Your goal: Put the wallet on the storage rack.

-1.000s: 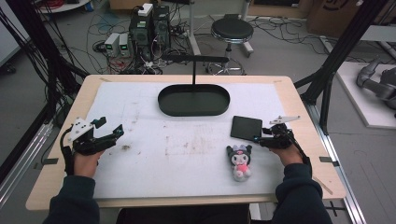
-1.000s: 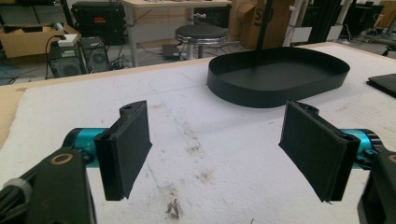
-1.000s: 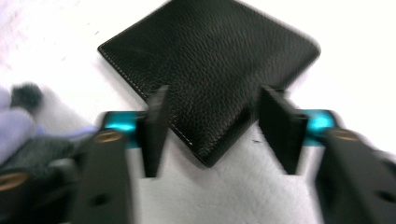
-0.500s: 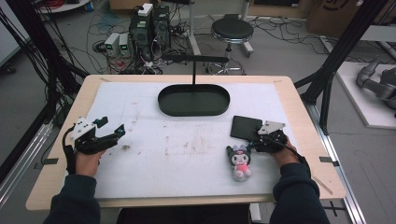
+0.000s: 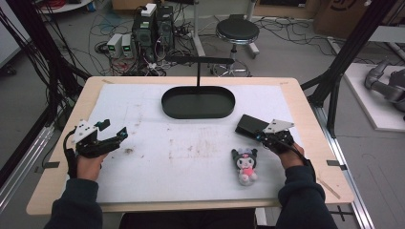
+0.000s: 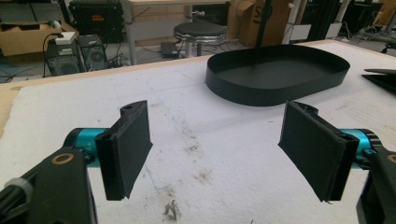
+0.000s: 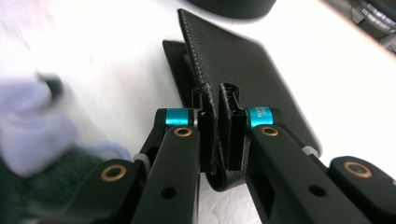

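My right gripper (image 7: 219,140) has just closed on the black leather wallet's (image 7: 243,65) top flap; I fear the wallet swinging open when lifted. Left gripper (image 6: 217,154) gapes idle.

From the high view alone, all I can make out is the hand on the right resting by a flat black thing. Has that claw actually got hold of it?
Observer: Yes. In the right gripper view, the right gripper has just been closing, and its jaws now pinch the top flap of the black wallet.
Operator: A wallet? It looks like a plain slab to me.
Observer: Up close it shows grained leather with a stitched edge, and the pinched flap looks lifted off the half beneath it.
Operator: And the other claw?
Observer: The left gripper stands wide open with nothing between its jaws, pointing toward the black tray.
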{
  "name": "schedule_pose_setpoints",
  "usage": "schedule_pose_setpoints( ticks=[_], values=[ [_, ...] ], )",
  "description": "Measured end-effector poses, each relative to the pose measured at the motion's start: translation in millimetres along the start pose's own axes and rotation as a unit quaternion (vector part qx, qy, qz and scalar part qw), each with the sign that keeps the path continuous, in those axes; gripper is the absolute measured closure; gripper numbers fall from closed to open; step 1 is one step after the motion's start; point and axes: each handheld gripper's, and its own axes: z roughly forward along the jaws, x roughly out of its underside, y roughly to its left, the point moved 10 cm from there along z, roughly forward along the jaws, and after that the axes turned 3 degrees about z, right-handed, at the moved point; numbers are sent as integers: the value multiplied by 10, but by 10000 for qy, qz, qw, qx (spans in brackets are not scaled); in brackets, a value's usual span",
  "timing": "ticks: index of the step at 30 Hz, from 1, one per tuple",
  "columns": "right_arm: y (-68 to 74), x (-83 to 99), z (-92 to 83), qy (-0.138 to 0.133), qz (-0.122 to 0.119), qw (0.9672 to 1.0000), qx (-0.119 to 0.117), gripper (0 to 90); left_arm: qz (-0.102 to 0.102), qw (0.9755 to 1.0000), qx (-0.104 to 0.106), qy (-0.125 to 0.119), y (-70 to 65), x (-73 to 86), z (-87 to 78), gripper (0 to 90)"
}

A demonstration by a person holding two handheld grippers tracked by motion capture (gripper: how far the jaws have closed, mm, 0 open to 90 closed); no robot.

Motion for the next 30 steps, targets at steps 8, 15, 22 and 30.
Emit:
schedule_pose_setpoints(
  ticks=[8, 15, 22, 30],
  values=[
    [-42, -363, -323, -629, 828, 9945, -136, 889, -20, 10000, -18, -28, 12, -6, -17, 244],
    [-180, -368, -364, -541, 1367, 9890, 168, 893, -9, 10000, -1, -33, 13, -8, -31, 245],
    [-316, -298, -357, -454, 1493, 9860, 582, 893, -26, 10000, -22, -34, 31, -3, -29, 244],
    [-316, -279, -267, -273, 1355, 9886, 592, 779, -13, 10000, -4, -29, 13, -5, -18, 245]
  ],
)
